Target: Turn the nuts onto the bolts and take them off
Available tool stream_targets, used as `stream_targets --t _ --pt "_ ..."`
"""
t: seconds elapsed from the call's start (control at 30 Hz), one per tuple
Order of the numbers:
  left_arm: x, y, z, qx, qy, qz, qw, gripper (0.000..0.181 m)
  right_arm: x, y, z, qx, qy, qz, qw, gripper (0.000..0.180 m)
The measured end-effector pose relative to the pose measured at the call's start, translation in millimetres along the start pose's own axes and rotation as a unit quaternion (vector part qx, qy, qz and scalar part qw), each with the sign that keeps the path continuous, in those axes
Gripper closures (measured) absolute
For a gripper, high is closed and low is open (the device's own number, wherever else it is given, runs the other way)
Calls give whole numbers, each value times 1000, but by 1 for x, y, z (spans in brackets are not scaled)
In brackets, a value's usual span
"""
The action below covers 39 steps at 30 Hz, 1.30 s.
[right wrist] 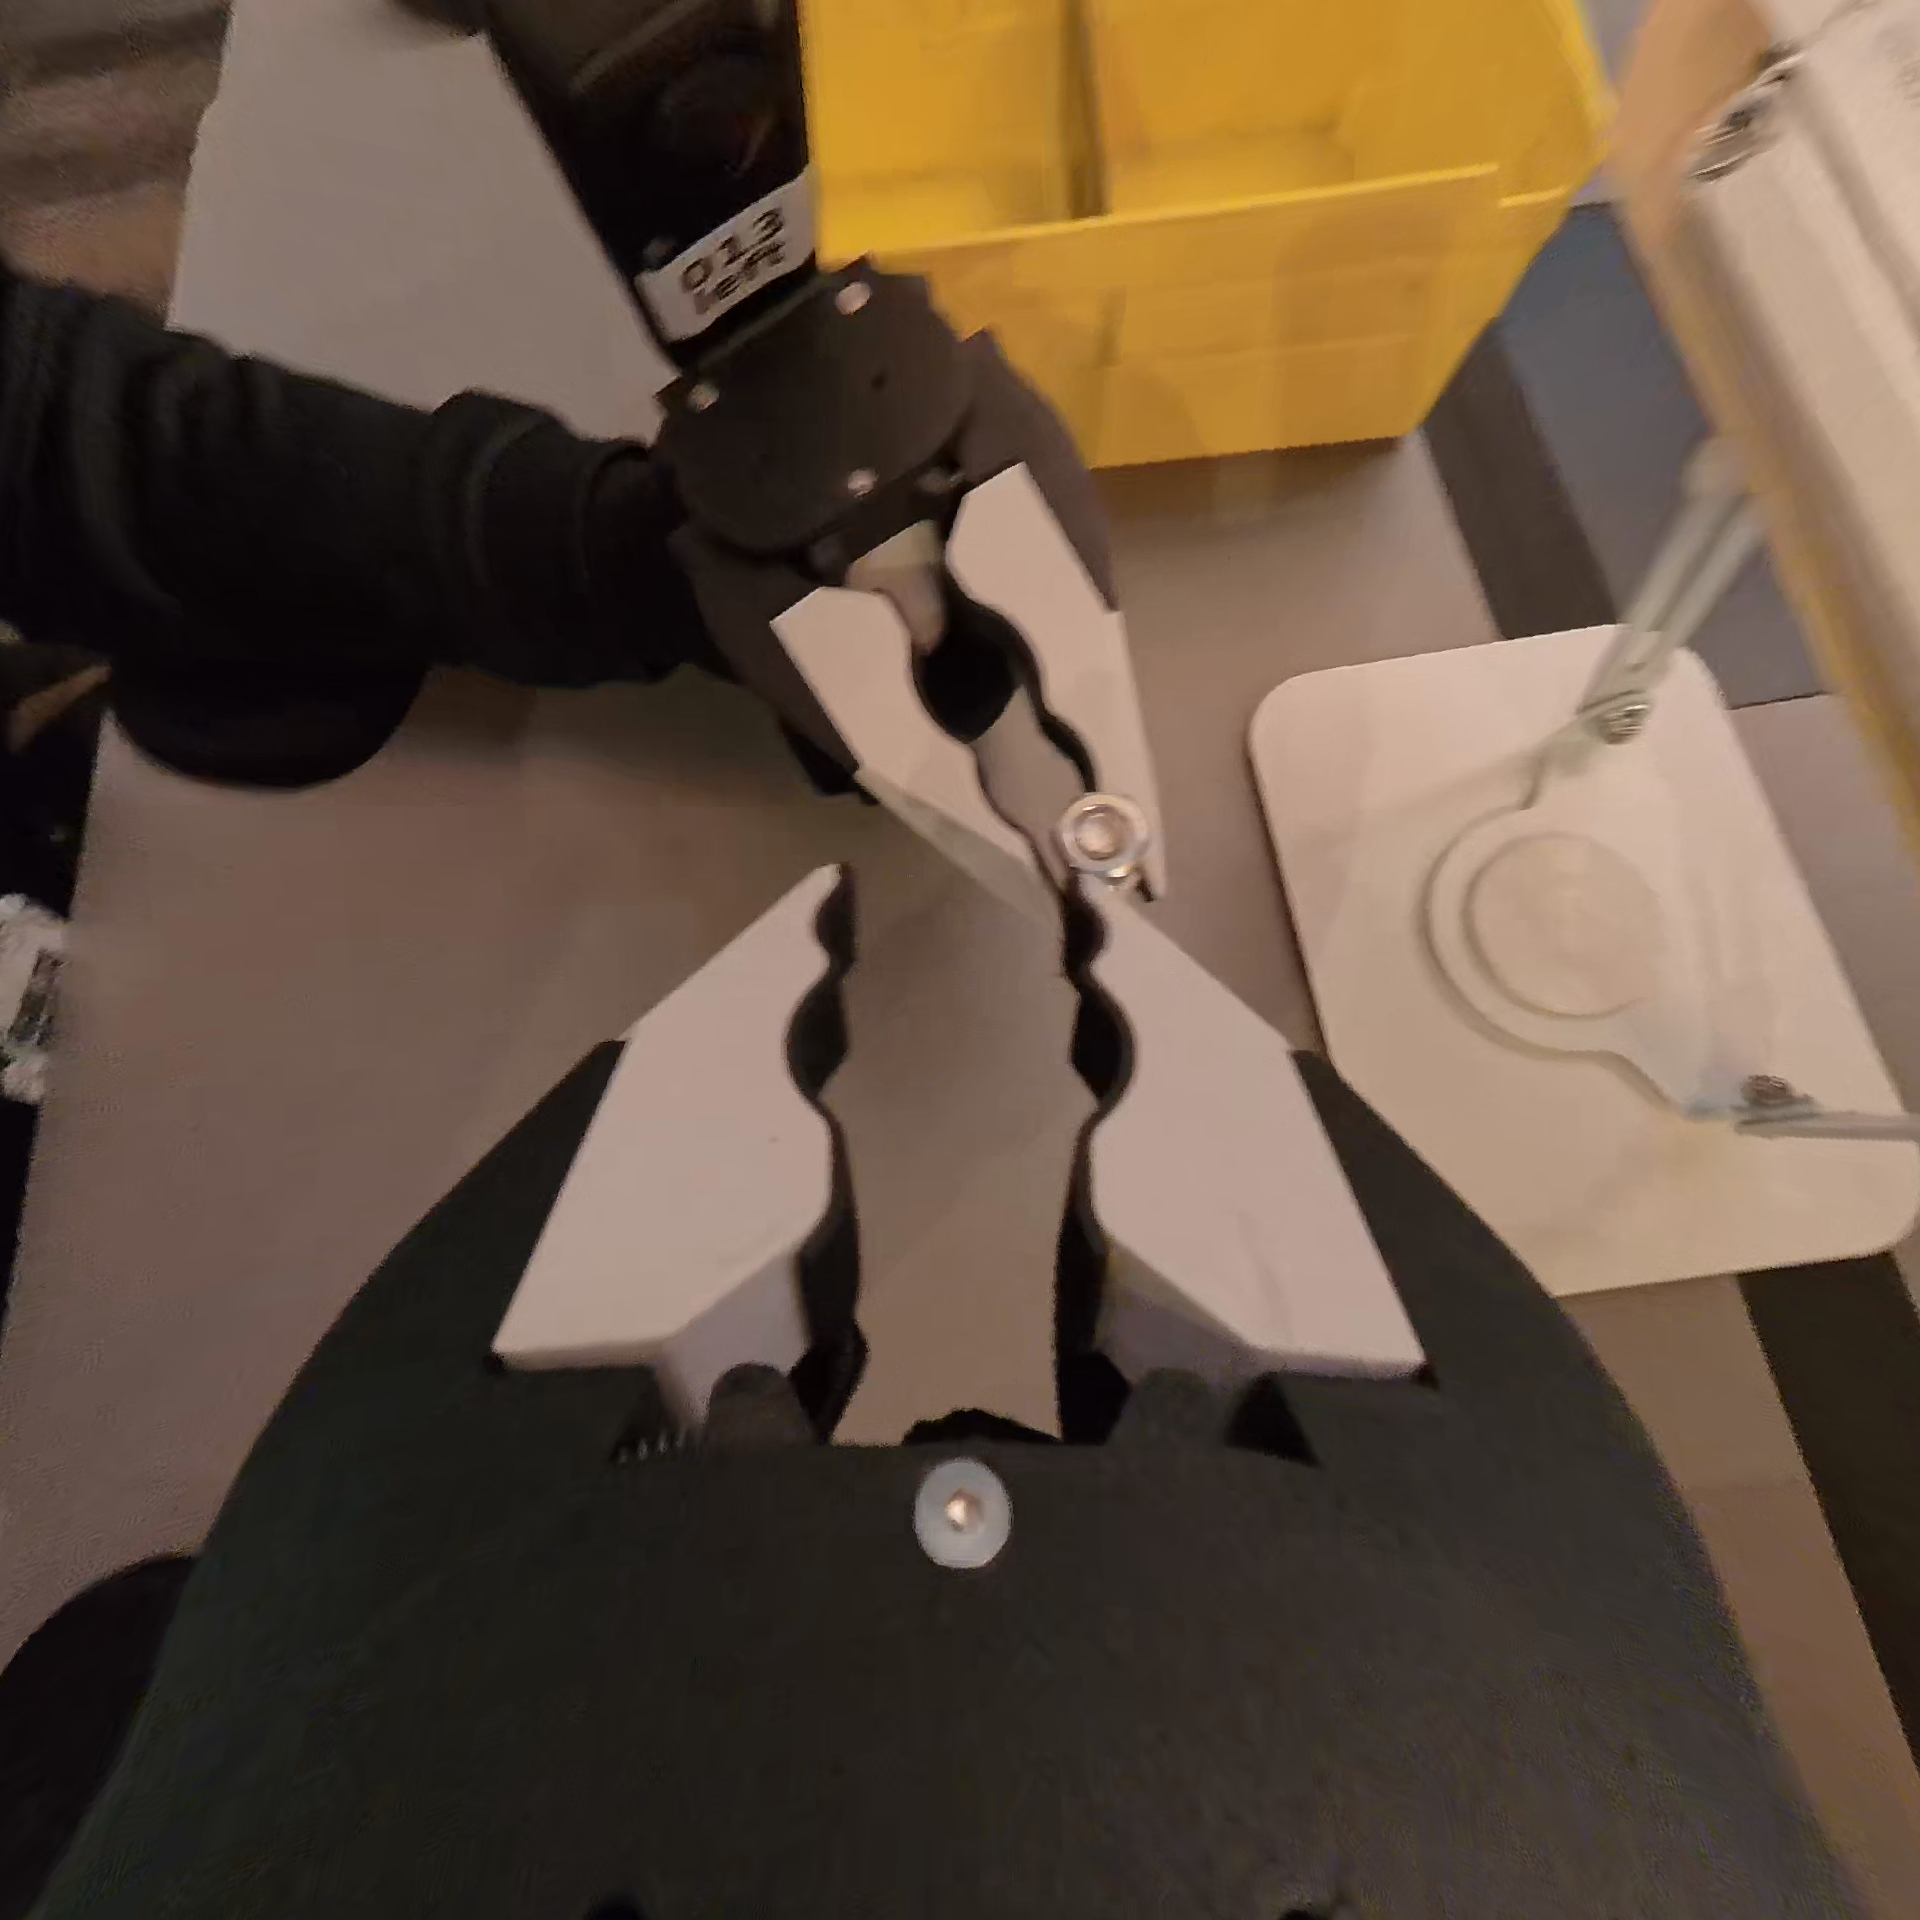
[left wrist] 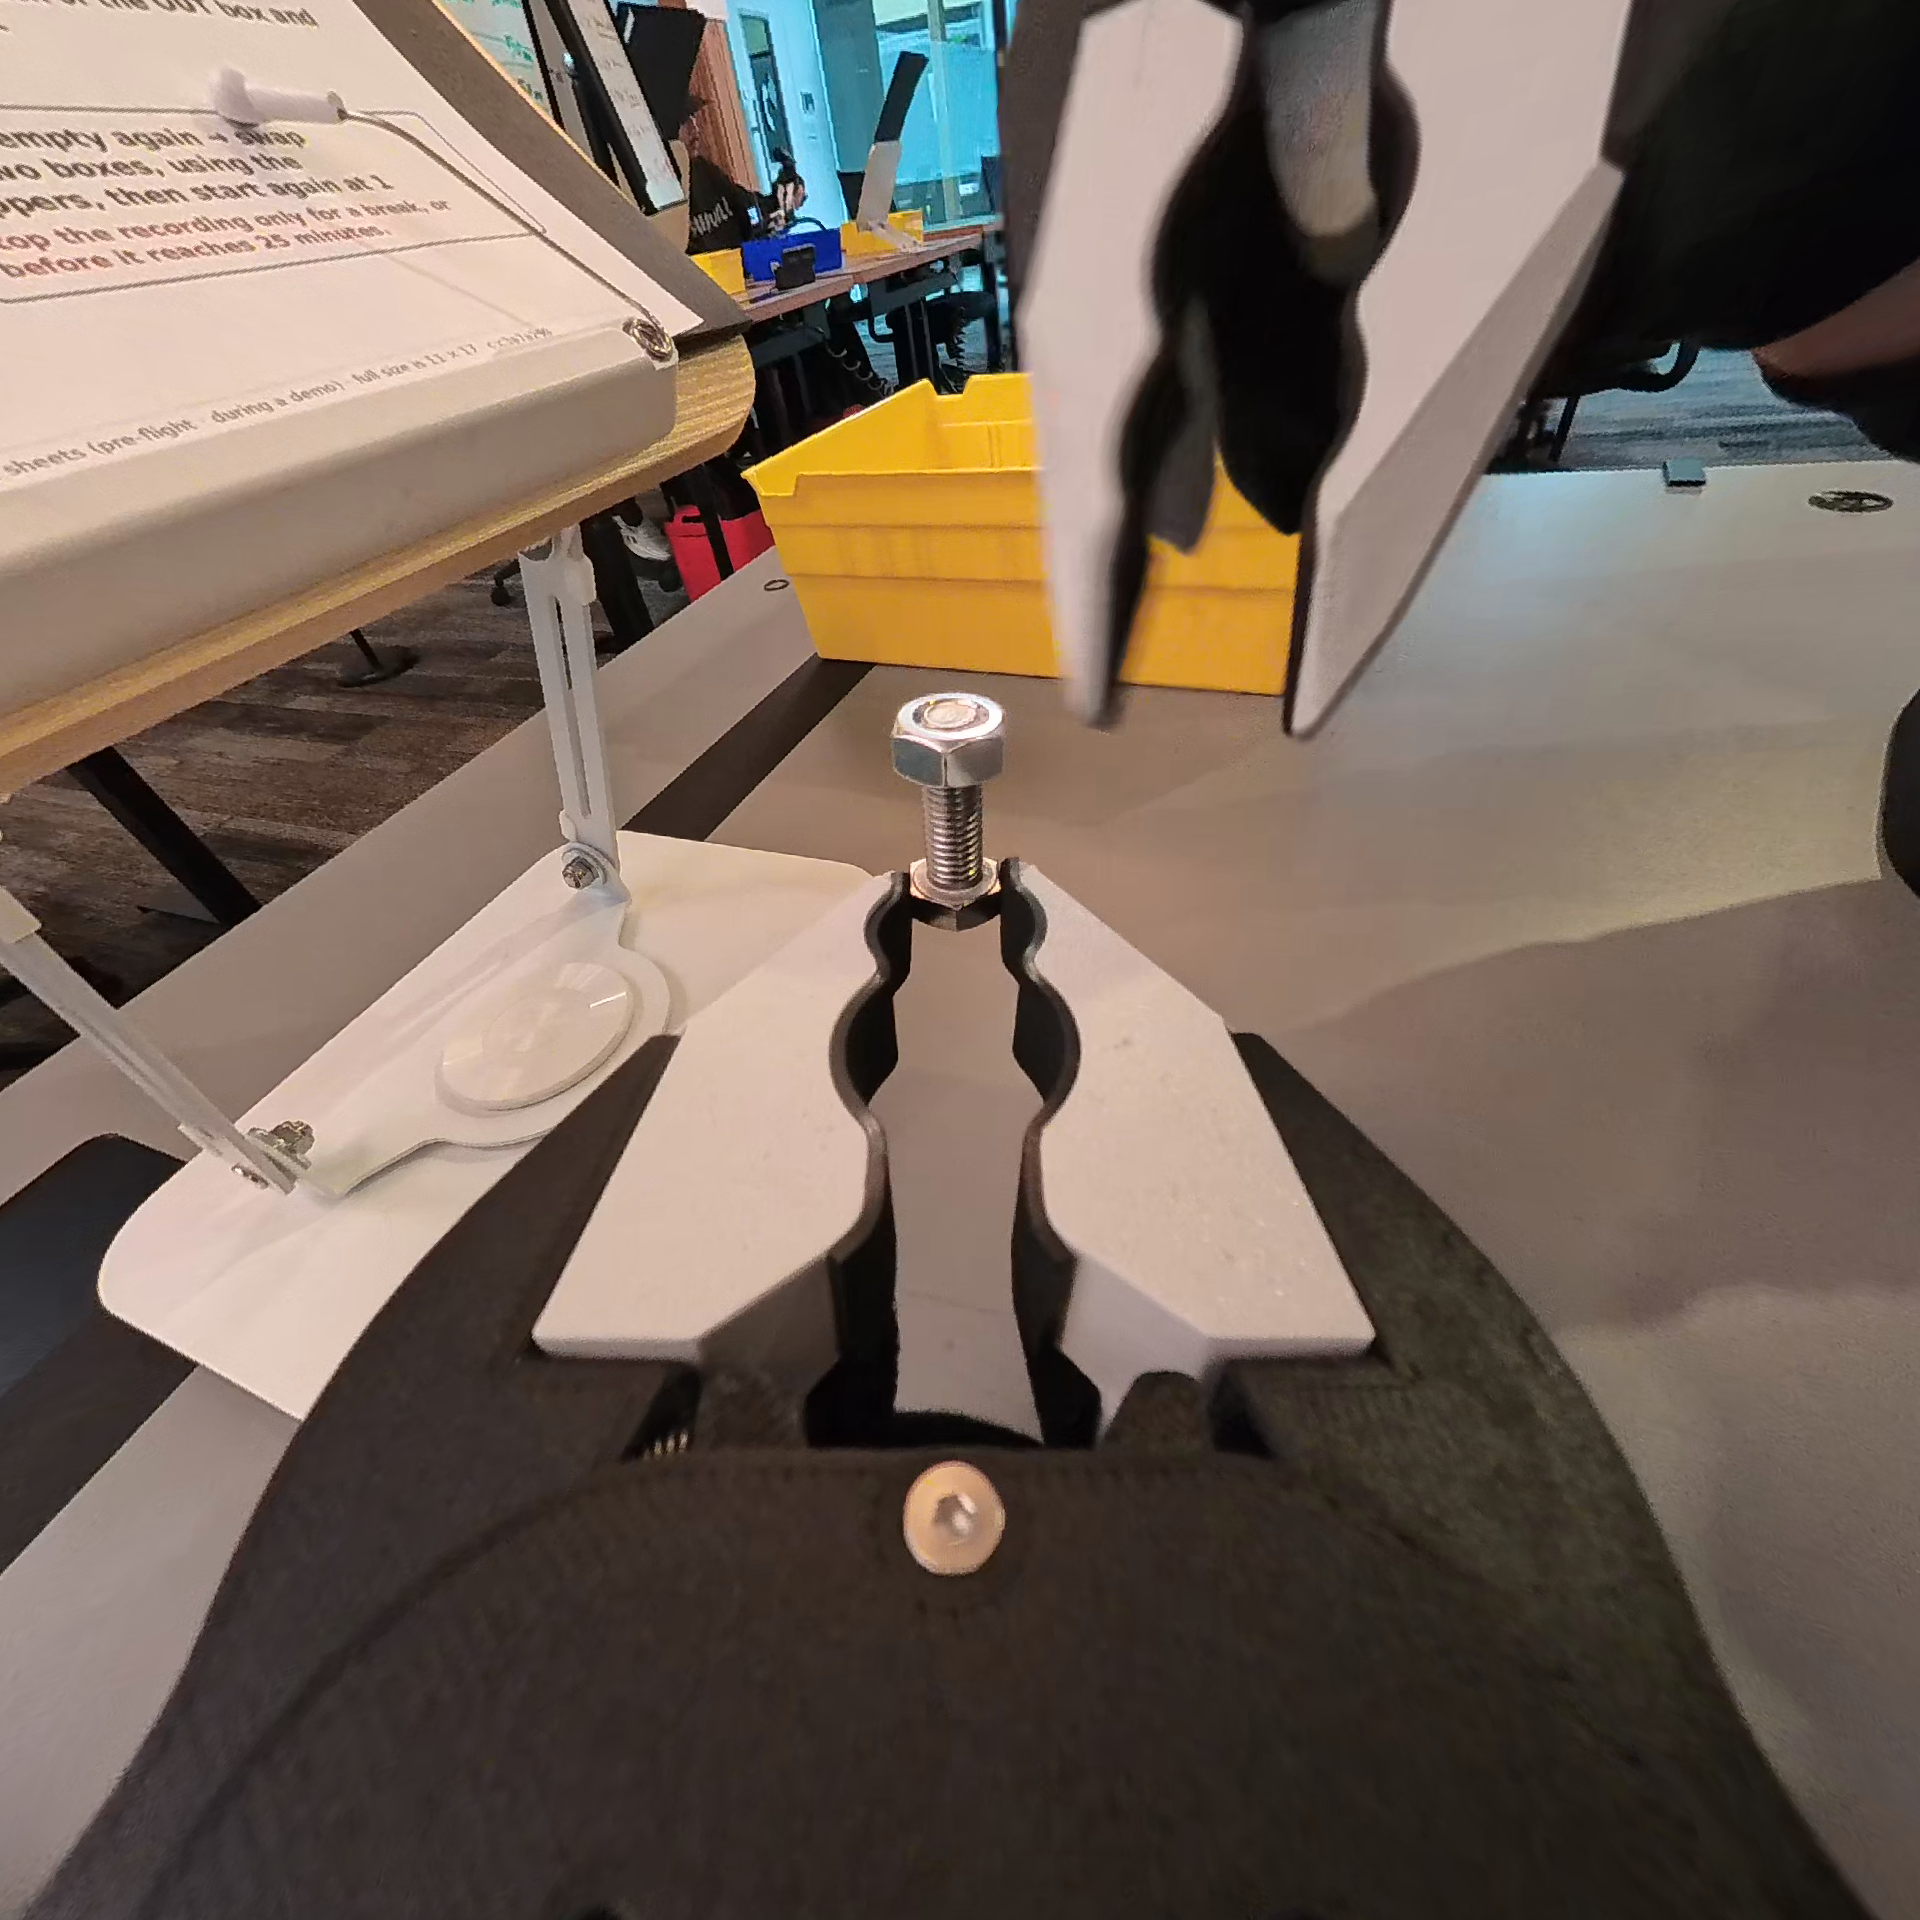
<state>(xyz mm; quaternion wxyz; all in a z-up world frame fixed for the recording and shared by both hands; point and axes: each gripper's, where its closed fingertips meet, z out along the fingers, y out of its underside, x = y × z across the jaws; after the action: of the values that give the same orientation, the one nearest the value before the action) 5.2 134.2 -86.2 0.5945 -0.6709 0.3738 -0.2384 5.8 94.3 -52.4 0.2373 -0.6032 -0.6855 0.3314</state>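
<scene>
The left gripper (left wrist: 953,891), a black body with 2 white wavy-edged fingers, is clenched on the hexagonal head of a silver threaded steel bolt (left wrist: 953,842), holding it upright above the grey tabletop (left wrist: 1507,831) with the shank pointing up. A silver hexagonal steel nut (left wrist: 948,751) sits at the very top of the thread, with bare thread showing between it and the pinched head.

The right gripper (left wrist: 1195,722), of the same black-and-white build, hangs tips-down just beside the nut and slightly above it, its 2 fingers spread apart with nothing between them. In the right wrist view this gripper (right wrist: 951,883) looks down on the scene: the nut (right wrist: 1101,836) appears end-on at the tips of the left gripper (right wrist: 1101,883), close to the tip of the right gripper's own right finger; whether they touch cannot be told. A black-sleeved arm (right wrist: 312,540) reaches in from the left behind the left gripper.

Behind the bolt stands a yellow plastic parts bin (left wrist: 914,540), divided into compartments in the right wrist view (right wrist: 1195,260). To the left, a white metal stand base (left wrist: 416,1091) carries a tilted board with a printed sheet (left wrist: 260,260).
</scene>
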Motion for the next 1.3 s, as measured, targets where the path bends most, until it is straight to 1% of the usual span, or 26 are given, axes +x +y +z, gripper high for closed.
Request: stream_targets --t 0.07,0.13,0.17,0.2,0.23,0.27,0.3,0.4,0.47,0.5,0.6,0.63,0.67,0.7,0.73,0.8,0.9,0.97,1.0,1.03,1.07,1.1,1.13,1.17,1.23,1.3 --pt "0 0 0 0 0 0 1000 166 11 -3 -2 12 28 5 1000 121" --pt "0 0 0 0 0 0 1000 166 12 -4 0 12 33 0 999 117" --pt "0 0 0 0 0 0 1000 166 9 -3 1 11 26 -3 1000 121" --pt "0 0 0 -1 0 0 1000 166 3 -2 3 5 10 -8 1000 136" --pt "0 1 0 -2 1 1 1000 166 -9 2 4 -7 -23 -14 1000 179" --pt "0 1 0 -2 1 1 1000 166 -18 6 4 -18 -50 -13 999 177" --pt "0 0 0 -1 1 1 1000 166 -18 9 4 -24 -50 -8 998 176" --pt "0 0 0 -1 1 1 1000 166 -8 5 1 -6 -26 -2 1000 163" --pt "1 0 0 -1 1 1 1000 166 6 1 -2 7 12 9 1000 129" --pt "1 0 0 -1 1 0 1000 166 11 0 -3 11 27 11 1000 121" --pt "1 1 1 -2 1 1 1000 166 10 -1 0 13 25 6 1000 115" --pt "1 1 1 -2 1 1 1000 166 6 0 2 9 14 3 1000 124" --pt "1 1 1 -2 1 1 1000 166 -6 3 4 -1 -19 -2 1000 164" --pt "1 1 1 -2 1 1 1000 166 -20 7 5 -13 -59 -7 998 179" --pt "1 1 0 -2 1 1 1000 166 -25 9 6 -21 -71 -9 997 179" --pt "0 1 0 -2 1 0 1000 166 -17 9 6 -20 -47 -7 999 171" --pt "1 1 0 -2 1 1 1000 166 5 -2 0 15 7 11 1000 126" --pt "1 1 1 -2 2 1 1000 166 12 -2 -1 18 25 12 999 115" --pt "1 1 1 -2 2 1 1000 166 12 -2 1 15 24 10 1000 116" --pt "1 1 1 -2 1 1 1000 166 6 -1 3 9 11 7 1000 128" --pt "1 1 1 -3 1 1 1000 166 -7 1 4 2 -25 -4 1000 164" --pt "1 1 1 -3 1 1 1000 166 -25 2 4 -2 -73 -17 997 180" --pt "1 1 0 -2 1 1 1000 166 -35 2 4 -3 -95 -22 995 180" --pt "1 1 0 -2 1 1 1000 166 -32 3 5 -8 -85 -21 996 180" --pt "0 1 0 -2 1 1 1000 166 -20 3 5 -5 -54 -12 998 171" --pt "1 1 1 -3 1 2 1000 166 -2 -2 2 15 -15 7 1000 140"
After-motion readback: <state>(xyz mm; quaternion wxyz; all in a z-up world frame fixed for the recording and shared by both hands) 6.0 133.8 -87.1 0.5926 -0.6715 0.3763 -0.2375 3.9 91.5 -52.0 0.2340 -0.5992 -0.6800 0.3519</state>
